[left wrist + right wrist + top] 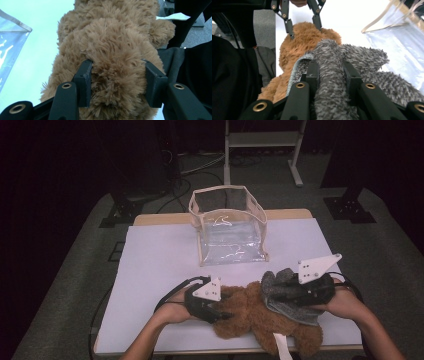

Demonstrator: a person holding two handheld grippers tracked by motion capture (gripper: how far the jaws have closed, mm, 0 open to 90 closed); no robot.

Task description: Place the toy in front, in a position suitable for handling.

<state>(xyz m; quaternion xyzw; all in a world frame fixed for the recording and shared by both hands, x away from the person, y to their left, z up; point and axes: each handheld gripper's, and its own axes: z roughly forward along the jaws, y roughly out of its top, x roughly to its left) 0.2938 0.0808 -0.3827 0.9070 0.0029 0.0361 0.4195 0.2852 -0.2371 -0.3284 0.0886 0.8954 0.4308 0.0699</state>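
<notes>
The brown plush teddy bear [252, 317] lies on the white counter [160, 265], at its near edge. The left gripper's [117, 83] fingers are clamped on its fur. The right gripper's [329, 80] fingers pinch the grey fuzzy cloth [282, 295] draped over the bear.

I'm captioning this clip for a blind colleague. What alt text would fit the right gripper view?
The right gripper pinches a fold of fuzzy grey garment between its two black fingers, the cloth draped over a brown teddy bear. Beyond, the left gripper clamps the bear, on a white table beside a clear plastic bag.
</notes>
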